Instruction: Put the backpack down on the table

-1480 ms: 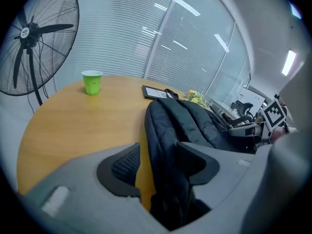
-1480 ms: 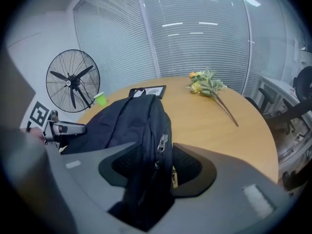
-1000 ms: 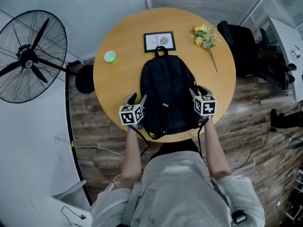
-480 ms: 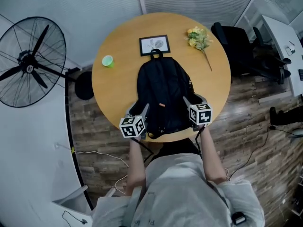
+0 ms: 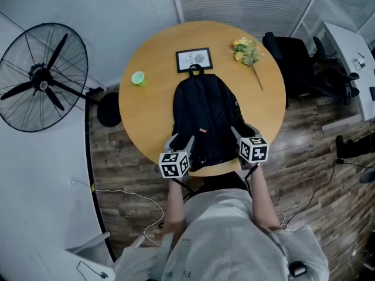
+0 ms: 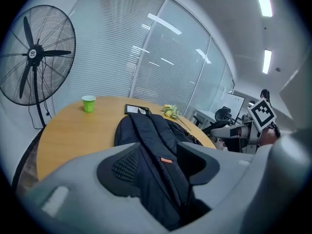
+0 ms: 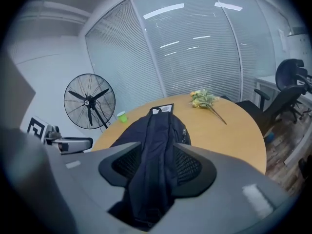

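Observation:
A black backpack (image 5: pixel 205 119) lies flat on the round wooden table (image 5: pixel 146 110), its top handle pointing away from me. My left gripper (image 5: pixel 183 143) is at its near left corner and my right gripper (image 5: pixel 241 132) at its near right corner, both over the table's near edge. In the left gripper view a dark shoulder strap (image 6: pixel 163 172) with an orange tag runs between the jaws of the left gripper (image 6: pixel 158 162), which is shut on it. In the right gripper view the right gripper (image 7: pixel 155 162) pinches the other strap (image 7: pixel 153 179) between its pads.
A green cup (image 5: pixel 138 78) stands at the table's left. A framed picture (image 5: pixel 194 59) lies just beyond the backpack, and yellow flowers (image 5: pixel 246 51) lie at the far right. A large floor fan (image 5: pixel 41 78) stands to the left, and a black office chair (image 5: pixel 293 57) to the right.
Both grippers have drawn back toward the table's near edge, and the left one has also moved inward toward the bag. The backpack stays flat on the table.

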### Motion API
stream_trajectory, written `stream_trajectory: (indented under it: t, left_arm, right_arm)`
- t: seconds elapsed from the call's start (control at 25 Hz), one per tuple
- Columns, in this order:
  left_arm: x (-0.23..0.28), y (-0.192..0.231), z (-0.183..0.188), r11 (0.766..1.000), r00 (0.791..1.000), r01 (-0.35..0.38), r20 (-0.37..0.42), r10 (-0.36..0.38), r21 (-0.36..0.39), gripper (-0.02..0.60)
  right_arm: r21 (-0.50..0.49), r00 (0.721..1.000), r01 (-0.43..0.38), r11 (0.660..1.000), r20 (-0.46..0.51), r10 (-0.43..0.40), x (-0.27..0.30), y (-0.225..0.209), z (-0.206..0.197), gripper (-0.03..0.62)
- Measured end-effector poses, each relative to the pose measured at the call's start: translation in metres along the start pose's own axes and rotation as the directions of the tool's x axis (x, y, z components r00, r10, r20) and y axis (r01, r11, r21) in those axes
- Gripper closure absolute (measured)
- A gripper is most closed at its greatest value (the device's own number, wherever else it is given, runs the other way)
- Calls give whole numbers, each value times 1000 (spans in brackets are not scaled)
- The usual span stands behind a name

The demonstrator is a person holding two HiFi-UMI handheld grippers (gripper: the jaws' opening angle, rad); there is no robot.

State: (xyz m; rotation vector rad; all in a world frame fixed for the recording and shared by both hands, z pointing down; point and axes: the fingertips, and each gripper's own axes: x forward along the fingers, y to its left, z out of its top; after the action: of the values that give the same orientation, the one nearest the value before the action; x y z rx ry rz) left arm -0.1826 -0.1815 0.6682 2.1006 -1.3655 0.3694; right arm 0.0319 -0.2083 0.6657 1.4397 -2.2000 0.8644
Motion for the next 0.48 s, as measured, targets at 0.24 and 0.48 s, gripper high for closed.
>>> stream_trajectory:
  t: [0.24,0.48]
  left_arm:
    - [-3,3,8,1000,1000,-1,21,1,-6,339]
    - [-1,-3,6,1000,1000,19,11,-19,-1,341]
  right_arm:
    - [-7,1000,-13,1000,19,13,-2,4,7,399]
    - [2,999,-36,999,10,36,-2,10,4,417]
